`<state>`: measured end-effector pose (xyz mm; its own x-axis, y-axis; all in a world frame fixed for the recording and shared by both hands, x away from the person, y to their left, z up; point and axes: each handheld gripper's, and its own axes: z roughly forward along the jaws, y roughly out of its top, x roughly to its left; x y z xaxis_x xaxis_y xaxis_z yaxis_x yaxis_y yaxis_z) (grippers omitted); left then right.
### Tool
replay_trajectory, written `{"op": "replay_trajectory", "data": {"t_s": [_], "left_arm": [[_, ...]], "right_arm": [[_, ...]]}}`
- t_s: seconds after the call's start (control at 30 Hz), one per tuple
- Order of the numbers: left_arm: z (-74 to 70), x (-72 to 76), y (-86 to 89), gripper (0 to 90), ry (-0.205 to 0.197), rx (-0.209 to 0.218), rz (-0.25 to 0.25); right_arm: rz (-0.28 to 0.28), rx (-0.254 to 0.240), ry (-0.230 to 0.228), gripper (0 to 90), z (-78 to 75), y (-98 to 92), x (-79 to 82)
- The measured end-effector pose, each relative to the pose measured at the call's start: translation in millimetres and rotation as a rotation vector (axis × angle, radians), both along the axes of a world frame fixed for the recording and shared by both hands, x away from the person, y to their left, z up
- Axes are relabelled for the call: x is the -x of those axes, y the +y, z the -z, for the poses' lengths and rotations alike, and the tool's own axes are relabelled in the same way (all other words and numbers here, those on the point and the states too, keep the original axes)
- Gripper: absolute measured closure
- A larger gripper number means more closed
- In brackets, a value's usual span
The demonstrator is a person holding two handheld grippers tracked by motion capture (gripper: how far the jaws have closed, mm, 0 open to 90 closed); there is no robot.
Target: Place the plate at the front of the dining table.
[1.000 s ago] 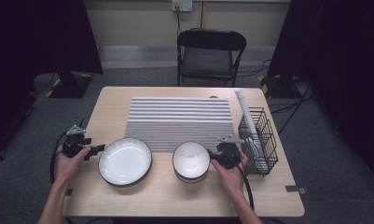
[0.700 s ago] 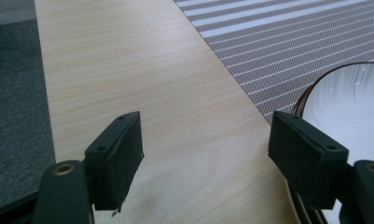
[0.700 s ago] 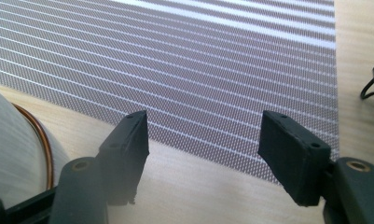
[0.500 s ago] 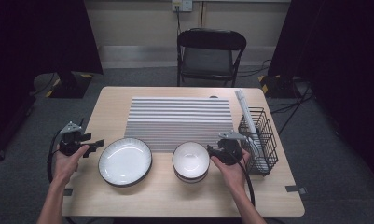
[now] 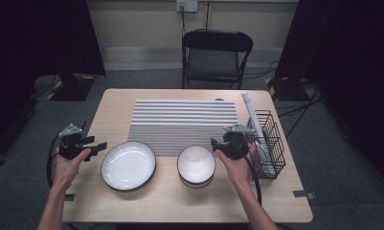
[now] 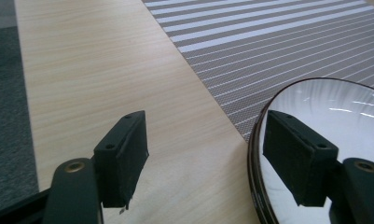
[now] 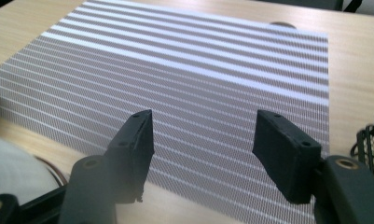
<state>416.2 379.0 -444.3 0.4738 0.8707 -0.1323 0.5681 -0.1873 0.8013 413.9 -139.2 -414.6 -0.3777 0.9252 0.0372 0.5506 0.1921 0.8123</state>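
Left gripper point(image 5: 99, 145) poised just left of the plate point(image 5: 128, 166), jaws wide, nothing between, just been closing. Right gripper point(image 5: 213, 142) beside the stacked bowls point(image 5: 196, 165), likewise wide and narrowing, empty. Dishes near the table point(image 5: 180, 206) front, within easy reach.

- Striped mat point(image 5: 184, 125): flat, no obstruction above it.
- Bare worktop point(image 5: 114, 110) left of mat: passable.
- Plate point(image 5: 128, 166) and stacked bowls point(image 5: 196, 166) line the mat's near edge.
- Wire rack point(image 5: 267, 142) blocks the mat's right side.
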Motion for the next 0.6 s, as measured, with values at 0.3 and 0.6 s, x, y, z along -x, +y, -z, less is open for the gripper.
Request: {"op": "replay_trajectory", "data": {"t_s": [0.3,0.6], "left_arm": [[-3.6,3.0,-0.8,33.2,-0.001,0.03,0.016],[-6.6,7.3,-4.1,33.4,-0.003,0.019,0.039]], "right_arm": [[-0.051,-0.012,-0.012,40.8,-16.8,14.2,-20.6],[-0.142,-0.048,-0.034,43.9,-30.8,36.0,-25.7]]}}
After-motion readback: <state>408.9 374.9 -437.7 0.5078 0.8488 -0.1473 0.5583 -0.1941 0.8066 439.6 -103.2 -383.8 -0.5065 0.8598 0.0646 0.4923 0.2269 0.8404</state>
